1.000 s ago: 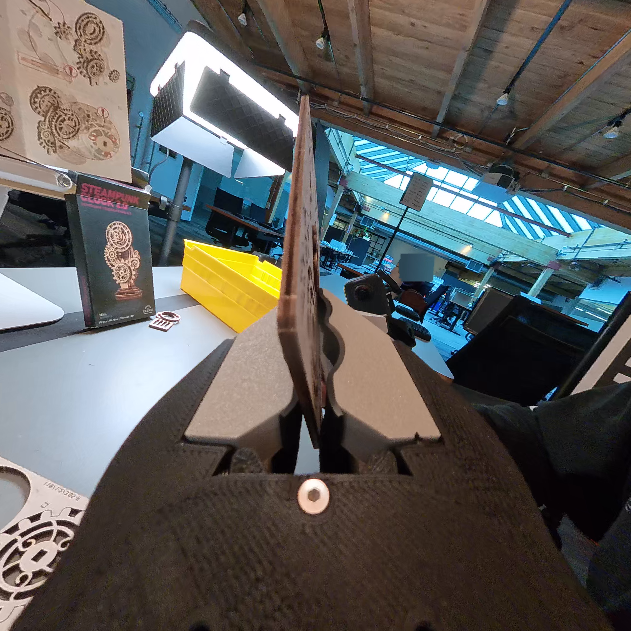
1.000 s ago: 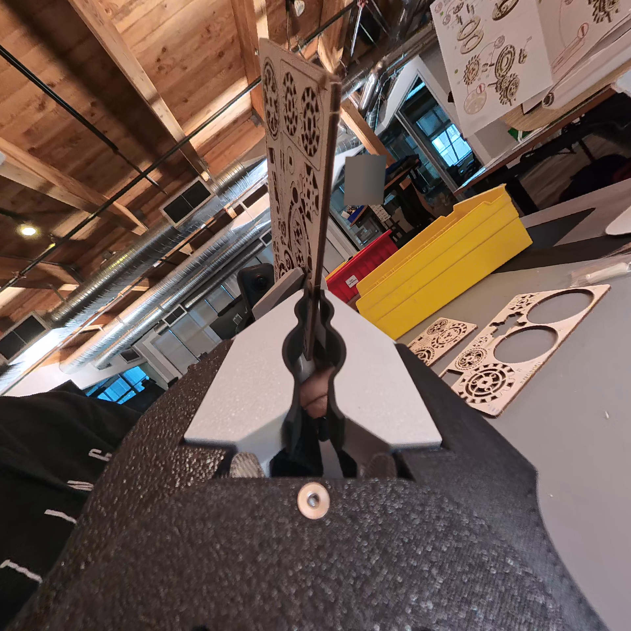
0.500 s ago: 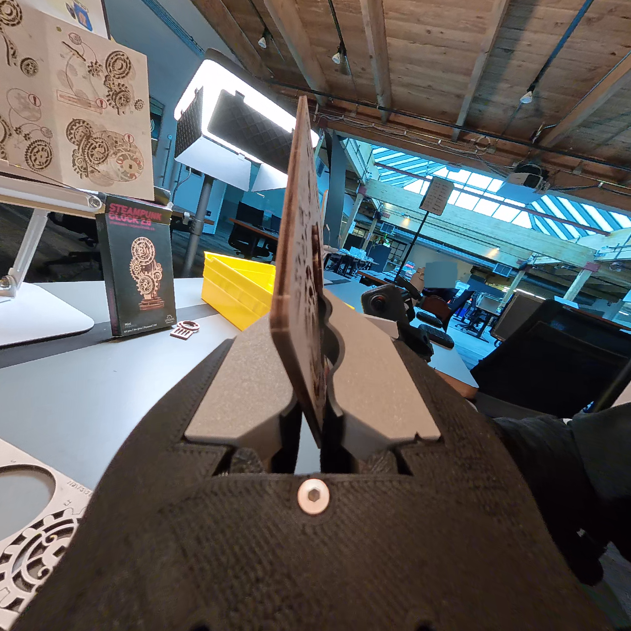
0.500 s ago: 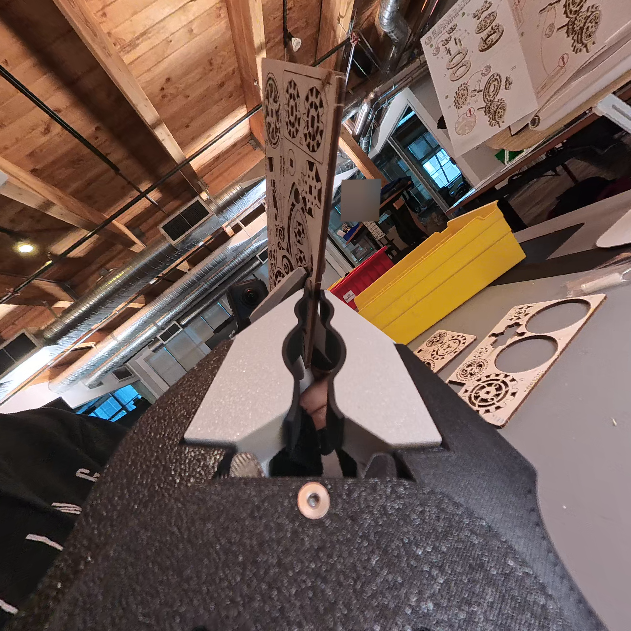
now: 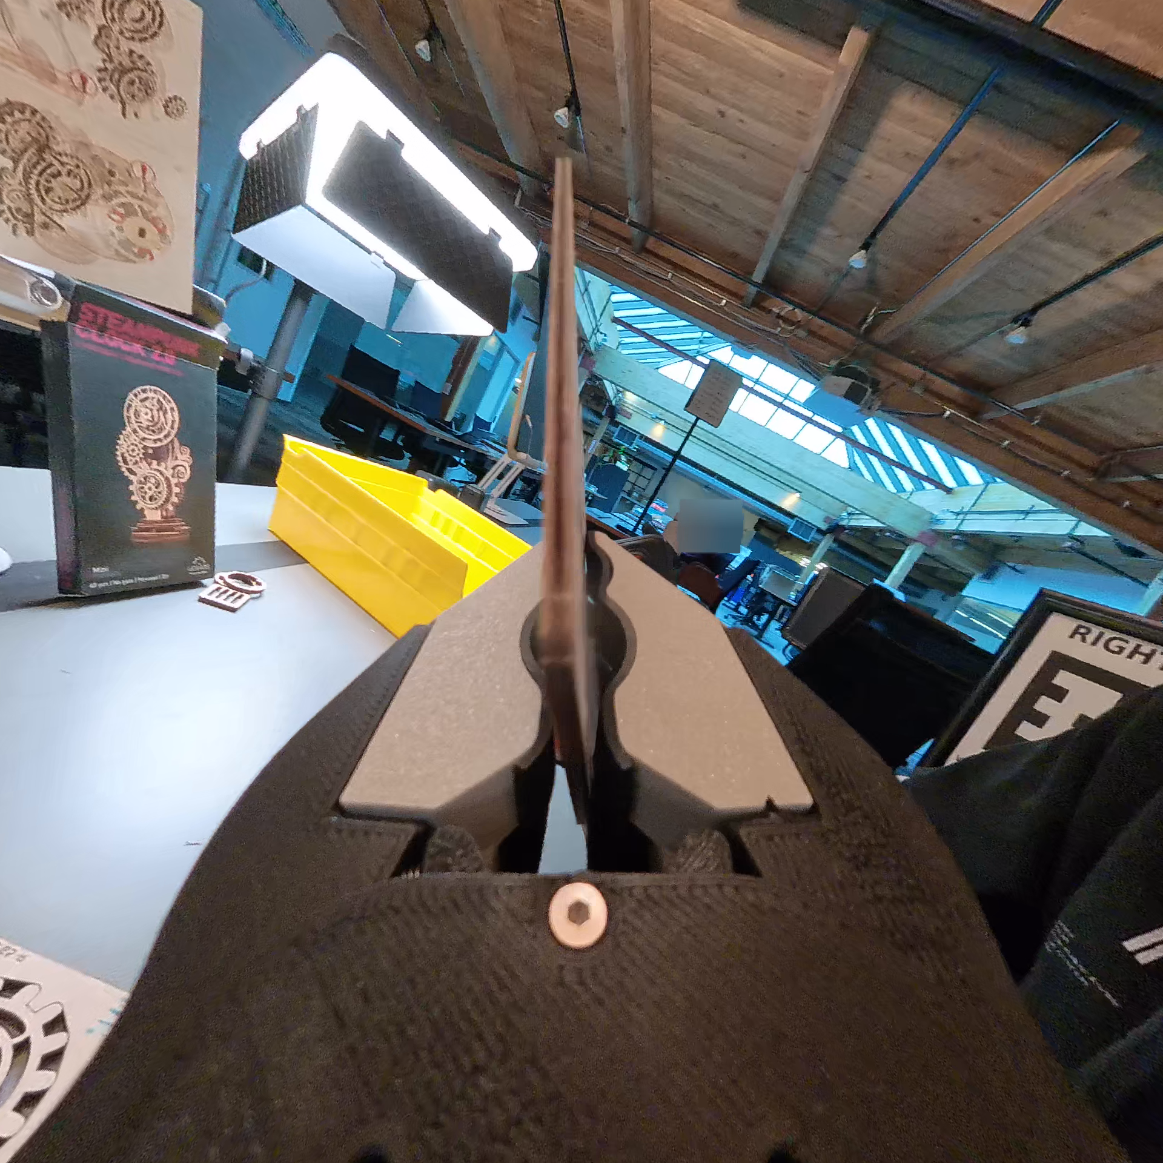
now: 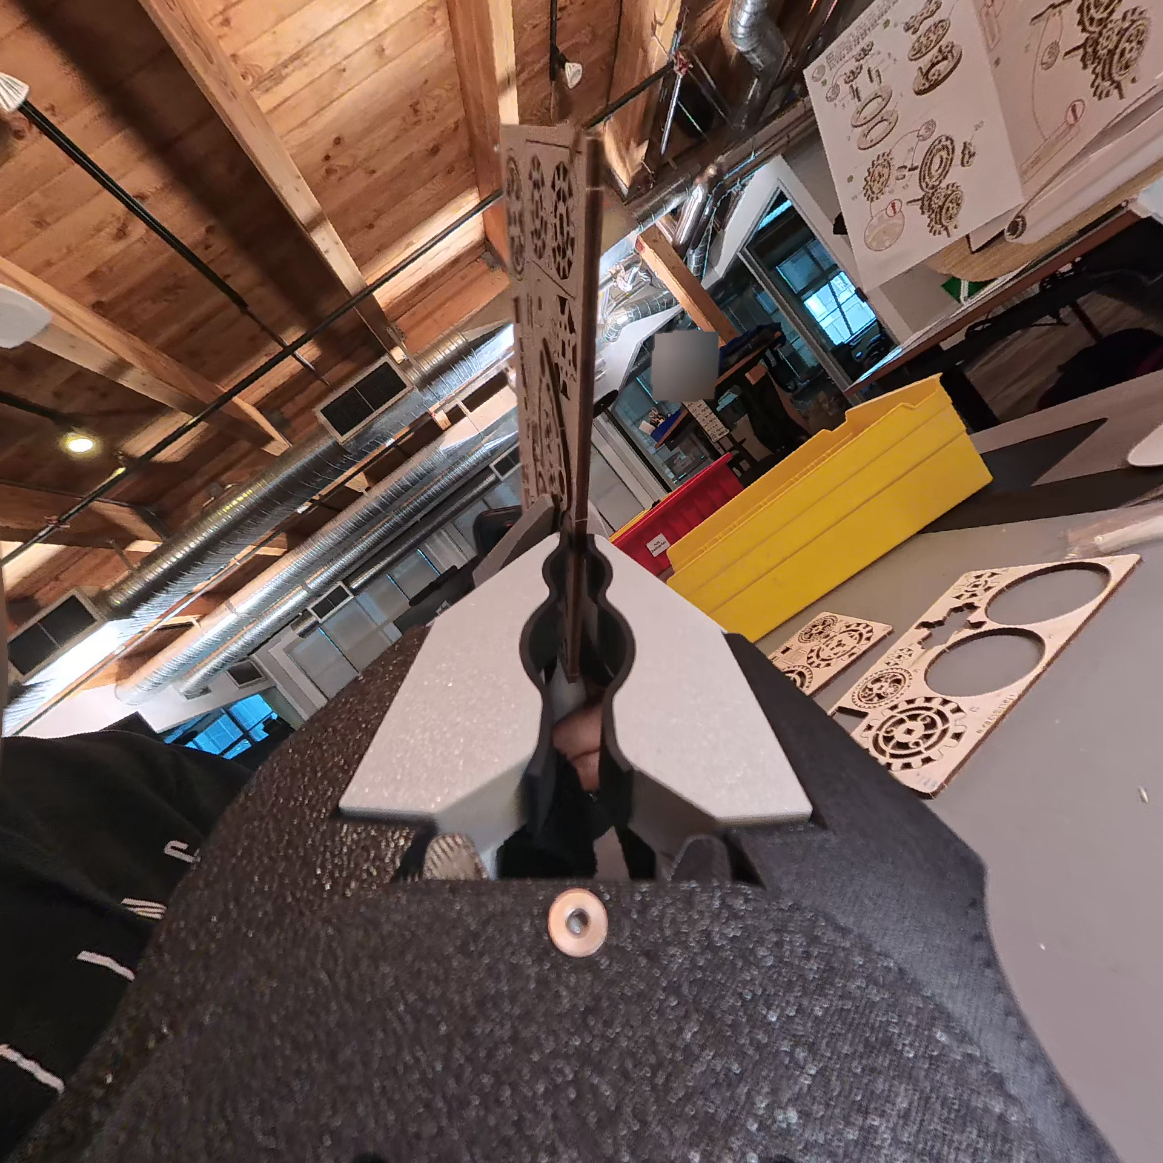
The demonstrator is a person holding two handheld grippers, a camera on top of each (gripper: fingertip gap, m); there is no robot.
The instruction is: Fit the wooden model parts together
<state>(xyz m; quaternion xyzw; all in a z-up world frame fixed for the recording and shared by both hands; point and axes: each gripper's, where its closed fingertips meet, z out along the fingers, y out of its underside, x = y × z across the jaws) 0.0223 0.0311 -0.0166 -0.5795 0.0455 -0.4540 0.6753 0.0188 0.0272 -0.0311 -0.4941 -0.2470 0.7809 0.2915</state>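
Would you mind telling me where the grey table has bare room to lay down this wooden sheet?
Bare grey table lies between the black model box, the yellow plastic bin and the left tool. It is crowded beside the bin, where two laser-cut wooden sheets lie.

Left of the gripper we see a black product box (image 5: 135,440) standing on the grey table (image 5: 126,724), with a yellow bin (image 5: 384,541) just beyond the fingers and a lit softbox lamp (image 5: 377,207) above it (on a grey pole). Right of the other gripper the yellow bin (image 6: 837,503) sits beside a red bin (image 6: 679,510), under hanging instruction sheets (image 6: 912,119)
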